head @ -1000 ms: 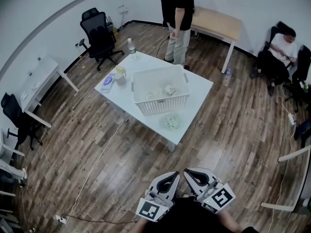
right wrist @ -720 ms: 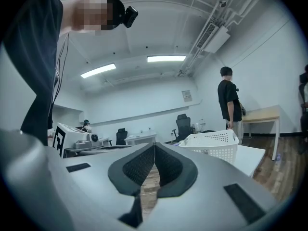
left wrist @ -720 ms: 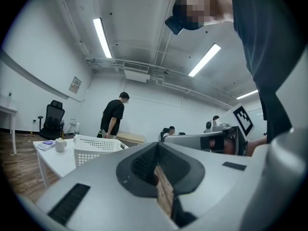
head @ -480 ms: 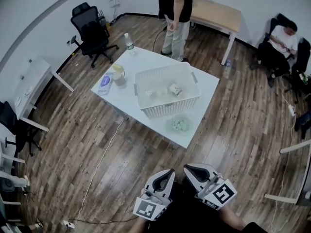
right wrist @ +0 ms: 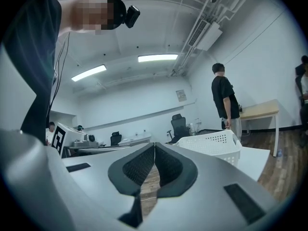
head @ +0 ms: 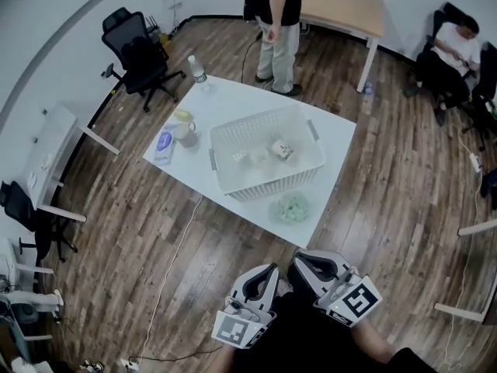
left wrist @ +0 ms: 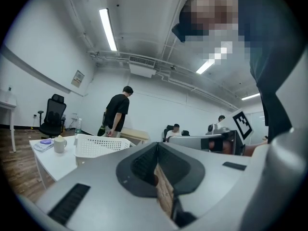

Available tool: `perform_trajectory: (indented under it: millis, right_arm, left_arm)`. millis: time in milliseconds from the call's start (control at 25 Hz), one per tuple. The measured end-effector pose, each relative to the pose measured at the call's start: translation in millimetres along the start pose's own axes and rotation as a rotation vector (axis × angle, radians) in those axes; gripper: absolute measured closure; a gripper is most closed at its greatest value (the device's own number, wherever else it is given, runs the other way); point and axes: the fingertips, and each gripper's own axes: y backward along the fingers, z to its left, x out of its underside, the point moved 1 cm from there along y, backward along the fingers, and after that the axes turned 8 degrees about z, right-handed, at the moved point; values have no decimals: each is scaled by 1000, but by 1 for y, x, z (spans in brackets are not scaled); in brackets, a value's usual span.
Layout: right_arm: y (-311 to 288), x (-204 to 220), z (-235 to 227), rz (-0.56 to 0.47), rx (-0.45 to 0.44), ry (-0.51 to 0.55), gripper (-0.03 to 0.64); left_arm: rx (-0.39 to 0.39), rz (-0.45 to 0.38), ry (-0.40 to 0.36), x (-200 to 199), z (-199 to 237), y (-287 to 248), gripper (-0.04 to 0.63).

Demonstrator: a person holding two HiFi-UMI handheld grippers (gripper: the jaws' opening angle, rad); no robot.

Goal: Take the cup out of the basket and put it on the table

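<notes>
A small pale cup (head: 281, 149) lies inside the white basket (head: 272, 186), which stands on the white table (head: 233, 103) ahead of me in the head view. My left gripper (head: 268, 269) and right gripper (head: 299, 259) are held side by side close to my body, short of the table's near edge. Both are shut with nothing between the jaws. The left gripper view shows its closed jaws (left wrist: 157, 146) with the basket (left wrist: 101, 146) off to the left. In the right gripper view the closed jaws (right wrist: 154, 146) have the basket (right wrist: 211, 146) to their right.
On the table are a mug (head: 186, 133), a water bottle (head: 195, 68), a blue-topped packet (head: 164, 144) and a green bundle (head: 293, 207). A person (head: 276, 22) stands behind the table. An office chair (head: 136, 53), a wooden desk (head: 342, 10) and a floor cable (head: 175, 263) are around it.
The table and basket have come nearer to me in the head view. Both grippers stay shut, side by side at the bottom of that view.
</notes>
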Motion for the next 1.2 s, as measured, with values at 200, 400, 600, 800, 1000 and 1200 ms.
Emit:
perform_trajectory:
  millis: [200, 400, 600, 800, 1000, 1200]
  right_arm:
    - [-13, -17, -39, -32, 13, -3, 591]
    - [-25, -20, -73, -9, 19, 2, 591]
    - [-43, -20, -100, 24, 33, 39, 591]
    - [-66, -22, -118, 94, 75, 74, 589]
    - [-103, -35, -128, 175, 118, 191, 588]
    - [-169, -35, -162, 340, 103, 525, 584]
  left_arm:
    - [-5, 27, -36, -13, 23, -35, 584]
    - [-6, 47, -23, -21, 34, -63, 584]
    - [-38, 56, 22, -16, 46, -77, 583]
    - [-51, 47, 21, -22, 70, -86, 584]
    - [-33, 45, 47, -26, 106, -87, 584]
    - [-13, 46, 33, -29, 129, -80, 583]
